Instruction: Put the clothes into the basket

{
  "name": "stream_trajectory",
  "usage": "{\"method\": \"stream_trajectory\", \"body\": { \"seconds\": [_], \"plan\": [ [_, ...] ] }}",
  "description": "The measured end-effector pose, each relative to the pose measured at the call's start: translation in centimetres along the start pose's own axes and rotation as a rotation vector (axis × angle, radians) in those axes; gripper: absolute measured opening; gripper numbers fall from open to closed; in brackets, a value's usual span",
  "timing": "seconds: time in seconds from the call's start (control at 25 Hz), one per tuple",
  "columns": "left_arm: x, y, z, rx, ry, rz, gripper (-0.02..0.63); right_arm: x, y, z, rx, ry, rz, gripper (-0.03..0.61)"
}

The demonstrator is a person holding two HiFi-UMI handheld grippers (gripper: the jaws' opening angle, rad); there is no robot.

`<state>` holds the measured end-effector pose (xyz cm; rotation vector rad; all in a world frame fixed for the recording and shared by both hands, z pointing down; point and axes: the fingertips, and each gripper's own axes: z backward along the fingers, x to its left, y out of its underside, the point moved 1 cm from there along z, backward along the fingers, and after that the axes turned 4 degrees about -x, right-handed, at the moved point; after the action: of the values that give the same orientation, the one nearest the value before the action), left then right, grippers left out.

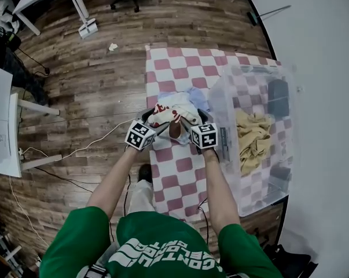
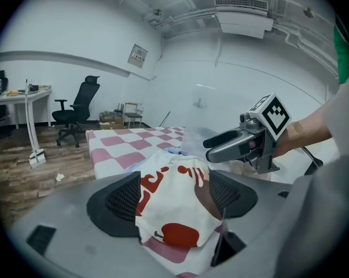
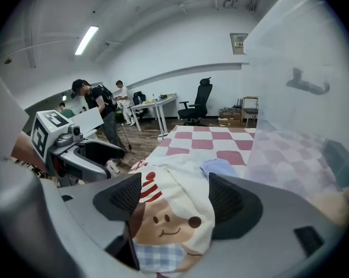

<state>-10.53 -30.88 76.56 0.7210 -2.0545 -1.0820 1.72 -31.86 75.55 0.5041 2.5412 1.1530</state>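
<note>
The white cotton garment printed with red and brown cartoon figures (image 1: pixel 173 116) lies bunched just outside the clear plastic basket (image 1: pixel 281 74), on the red-and-white checked tablecloth (image 1: pixel 174 175). Our left gripper (image 1: pixel 151 116) and right gripper (image 1: pixel 202 117) straddle it. Both have their jaws spread wide, with fabric between them but nothing pinched. We judge that closing too low could catch the tablecloth as well. It could also snag the pale blue garment (image 1: pixel 198 97) lying alongside.
</note>
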Motion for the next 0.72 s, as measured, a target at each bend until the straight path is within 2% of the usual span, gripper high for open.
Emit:
{"method": "stream_trajectory", "body": {
  "seconds": [0.16, 0.52, 0.72],
  "plan": [
    [1.5, 1.6, -1.8, 0.033, -0.009, 0.059, 0.356, -1.9, 1.0, -2.3, 0.03, 0.028, -0.03, 0.368],
    [2.1, 4.8, -4.6, 0.096, 0.012, 0.14, 0.356, -4.0, 4.0, -5.7, 0.074, 0.023, -0.134, 0.376],
    [2.1, 5.7, -5.6, 0.119, 0.003, 0.153, 0.354, -4.5, 5.4, -6.7, 0.076, 0.004, -0.263, 0.374]
  ]
}}
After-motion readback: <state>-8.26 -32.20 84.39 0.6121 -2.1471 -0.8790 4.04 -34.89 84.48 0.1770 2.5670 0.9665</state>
